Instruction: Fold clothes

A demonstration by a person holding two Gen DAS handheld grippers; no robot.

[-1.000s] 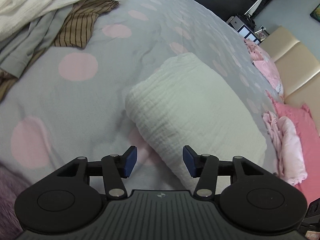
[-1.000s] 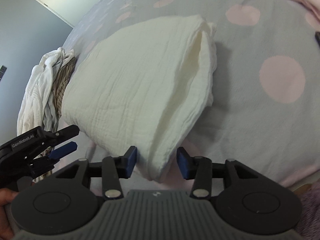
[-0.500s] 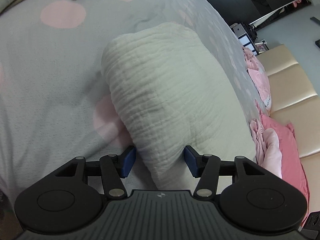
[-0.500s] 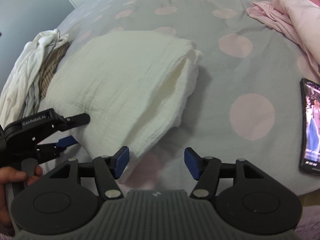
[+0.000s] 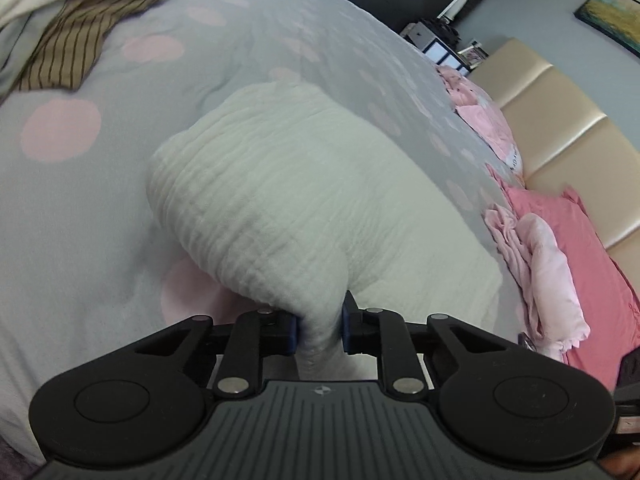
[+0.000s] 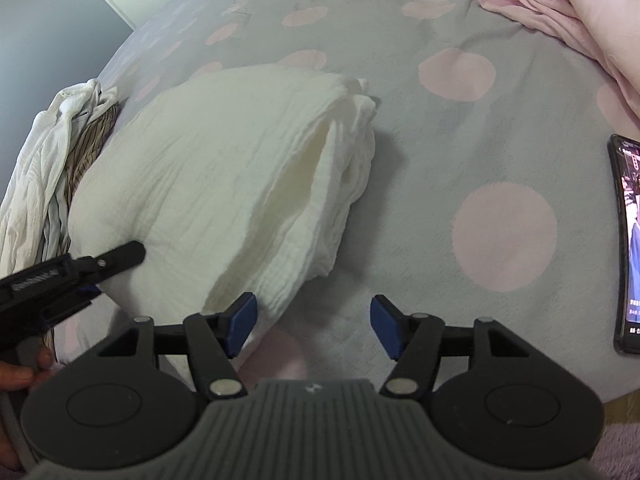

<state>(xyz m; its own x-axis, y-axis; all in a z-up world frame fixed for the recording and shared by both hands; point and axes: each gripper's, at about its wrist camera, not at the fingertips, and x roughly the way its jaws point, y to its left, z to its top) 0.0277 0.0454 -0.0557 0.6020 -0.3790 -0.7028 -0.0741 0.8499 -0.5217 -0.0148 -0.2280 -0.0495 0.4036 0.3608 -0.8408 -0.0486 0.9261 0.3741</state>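
A folded white crinkled cloth (image 5: 280,200) lies on the grey bedspread with pink dots (image 5: 80,220). My left gripper (image 5: 320,328) has its jaws closing on the cloth's near folded edge, and the blue pads press into the bunched fabric. In the right wrist view the same white cloth (image 6: 224,168) shows its layered open side. My right gripper (image 6: 314,324) stands open just in front of it; the cloth's near corner touches the left pad and is not pinched. One of the left gripper's fingers (image 6: 120,255) rests on the cloth's left end.
A heap of white and brown-striped clothes (image 5: 76,40) lies at the far left of the bed. Pink garments (image 5: 548,280) and a pink pillow sit by the beige headboard (image 5: 560,120). A lit phone (image 6: 628,248) lies to the right of the right gripper.
My left gripper moved onto the cloth's near edge and closed on it. My right gripper opened wider, let the cloth's corner go and shifted a little to the right.
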